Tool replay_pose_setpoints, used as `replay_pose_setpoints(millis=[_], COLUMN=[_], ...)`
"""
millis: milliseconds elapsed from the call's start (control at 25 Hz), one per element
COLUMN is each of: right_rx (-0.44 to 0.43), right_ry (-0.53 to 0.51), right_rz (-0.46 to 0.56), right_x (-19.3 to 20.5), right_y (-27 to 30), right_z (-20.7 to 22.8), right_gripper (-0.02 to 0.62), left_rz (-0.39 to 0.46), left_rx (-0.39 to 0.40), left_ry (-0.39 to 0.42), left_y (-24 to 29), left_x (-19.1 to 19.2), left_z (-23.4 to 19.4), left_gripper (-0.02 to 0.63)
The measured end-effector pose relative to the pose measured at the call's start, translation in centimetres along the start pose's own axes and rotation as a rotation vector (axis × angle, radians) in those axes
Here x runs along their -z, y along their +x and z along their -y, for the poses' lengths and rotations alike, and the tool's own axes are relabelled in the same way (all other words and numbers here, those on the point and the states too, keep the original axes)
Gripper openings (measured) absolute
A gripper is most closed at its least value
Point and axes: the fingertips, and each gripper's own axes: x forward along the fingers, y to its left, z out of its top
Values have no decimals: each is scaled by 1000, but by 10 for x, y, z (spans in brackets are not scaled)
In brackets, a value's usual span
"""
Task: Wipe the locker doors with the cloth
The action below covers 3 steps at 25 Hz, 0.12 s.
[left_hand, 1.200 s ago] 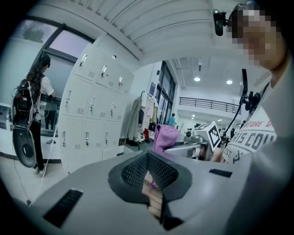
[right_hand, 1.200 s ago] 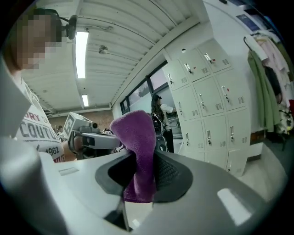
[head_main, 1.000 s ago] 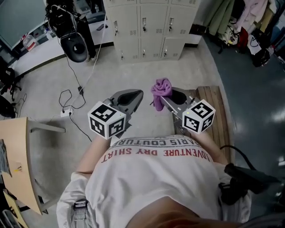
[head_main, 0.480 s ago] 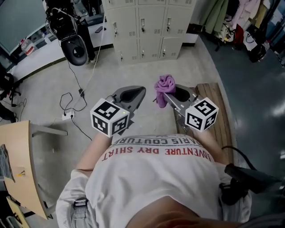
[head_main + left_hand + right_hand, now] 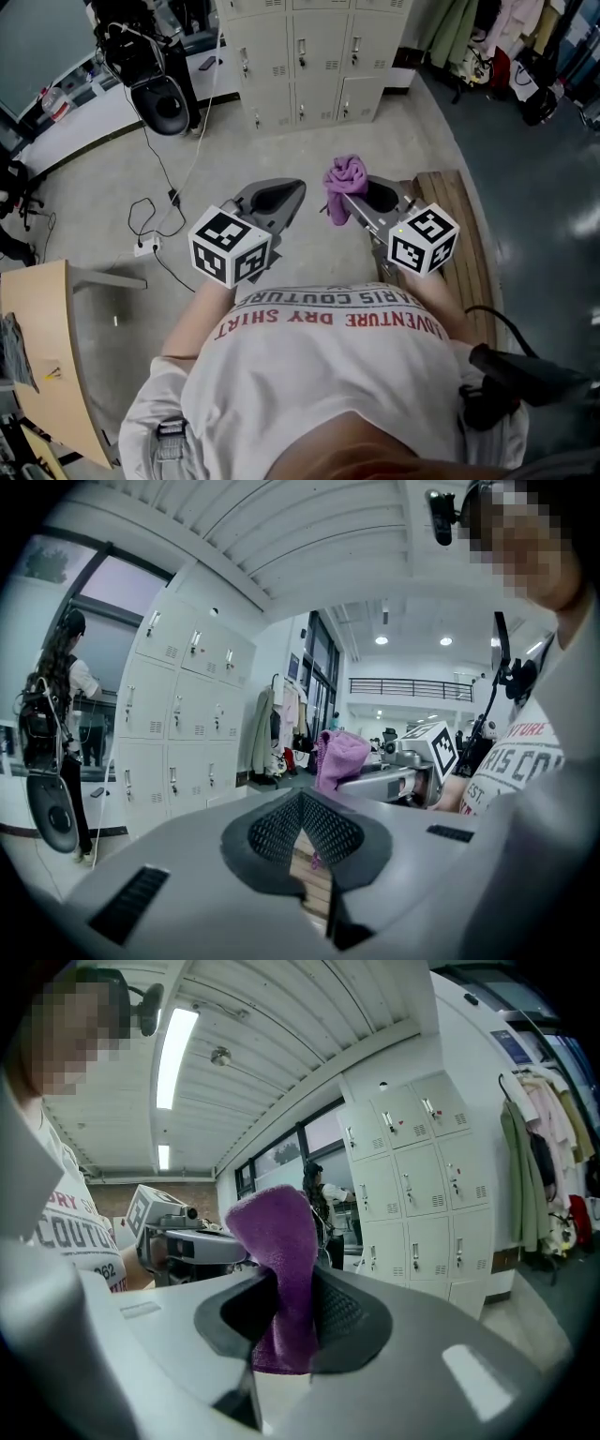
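Purple cloth, right tool — lockers ahead, bench beside.

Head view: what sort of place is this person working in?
Probably a staff changing corner inside a workshop or lab. A bank of beige lockers stands against the wall, clothes hang beside it, and cables trail over a bare concrete floor.
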Motion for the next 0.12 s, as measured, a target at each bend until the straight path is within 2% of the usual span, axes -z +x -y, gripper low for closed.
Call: replay_pose_setpoints(millis=[120], right_rx=[6], right_ry=[-3], right_rz=[1], right_x=[-2], right_y=[3], right_z=[-6], right_gripper=[86], left_rz=[2], left_rx=[2], left_ry=[0], left_y=[-6], left_x=[-2], left_z=[-2], left_gripper=[0])
